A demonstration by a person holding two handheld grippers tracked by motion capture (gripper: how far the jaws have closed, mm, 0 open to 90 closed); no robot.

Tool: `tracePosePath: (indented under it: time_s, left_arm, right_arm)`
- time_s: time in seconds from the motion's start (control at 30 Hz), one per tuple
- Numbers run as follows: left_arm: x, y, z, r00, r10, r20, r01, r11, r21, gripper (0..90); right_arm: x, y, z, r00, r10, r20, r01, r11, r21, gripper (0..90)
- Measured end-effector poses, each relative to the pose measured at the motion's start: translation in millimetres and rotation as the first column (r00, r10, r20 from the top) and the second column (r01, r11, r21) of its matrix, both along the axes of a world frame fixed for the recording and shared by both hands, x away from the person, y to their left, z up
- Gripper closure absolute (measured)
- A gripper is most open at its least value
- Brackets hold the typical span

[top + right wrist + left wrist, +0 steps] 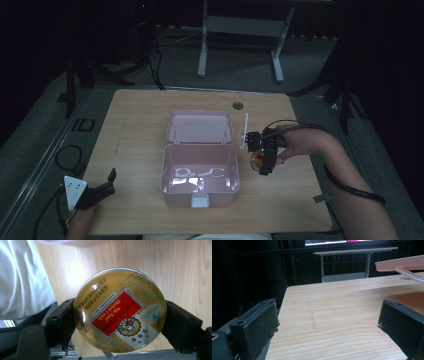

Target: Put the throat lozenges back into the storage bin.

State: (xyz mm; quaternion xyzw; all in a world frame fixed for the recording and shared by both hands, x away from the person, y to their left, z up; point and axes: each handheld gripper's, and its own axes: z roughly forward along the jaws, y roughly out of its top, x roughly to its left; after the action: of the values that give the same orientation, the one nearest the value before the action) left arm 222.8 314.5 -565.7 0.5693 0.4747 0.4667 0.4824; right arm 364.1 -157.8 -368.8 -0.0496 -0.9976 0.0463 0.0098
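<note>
- A round candy tin (120, 311), gold with a red label reading "Nin Jiom Herbal Candy", is clamped between the two jaws of the right gripper (264, 155), one jaw on each side of its rim.
- In the high view this tin (258, 160) is held above the wooden tabletop (140, 115), just beside the right wall of a pink plastic box (199, 172), toward the right edge.
- The box is open, with its lid (200, 126) laid back toward the far edge.
- A white stick (245, 131) is seen just right of the lid.
- The left gripper (100, 191) is placed near the near-left corner, its jaws spread wide with nothing between them.
</note>
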Motion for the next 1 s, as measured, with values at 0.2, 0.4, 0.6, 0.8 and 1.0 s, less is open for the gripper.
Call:
tracePosePath:
  time_s: [0.2,0.4,0.6,0.8,1.0]
  left_arm:
    - [-0.2,0.0,-0.1,1.0000,-0.003,0.001,0.003,1.0000,-0.001,3.2]
    - [-0.3,0.1,-0.1,1.0000,-0.004,0.002,0.004,1.0000,-0.002,3.2]
    - [-0.3,0.8,-0.1,1.0000,-0.003,0.001,0.003,1.0000,-0.003,3.2]
    - [-0.4,0.9,-0.2,1.0000,-0.005,0.003,0.005,1.0000,-0.003,3.2]
    - [-0.4,0.9,-0.2,1.0000,-0.007,0.003,0.007,1.0000,-0.003,3.2]
  right_arm:
    - [-3.1,24.4,-1.4,0.9990,0.045,-0.008,-0.044,0.999,0.011,20.1]
    - [-6.9,46.1,-3.0,0.9964,0.083,-0.017,-0.083,0.997,0.010,20.1]
    - [-8.8,67.1,-2.5,0.9936,0.112,-0.014,-0.112,0.994,0.016,20.1]
    - [-11.7,86.7,-1.7,0.9893,0.145,-0.016,-0.145,0.989,0.033,20.1]
    - [-12.0,94.1,-3.6,0.9881,0.153,-0.015,-0.153,0.988,0.032,20.1]
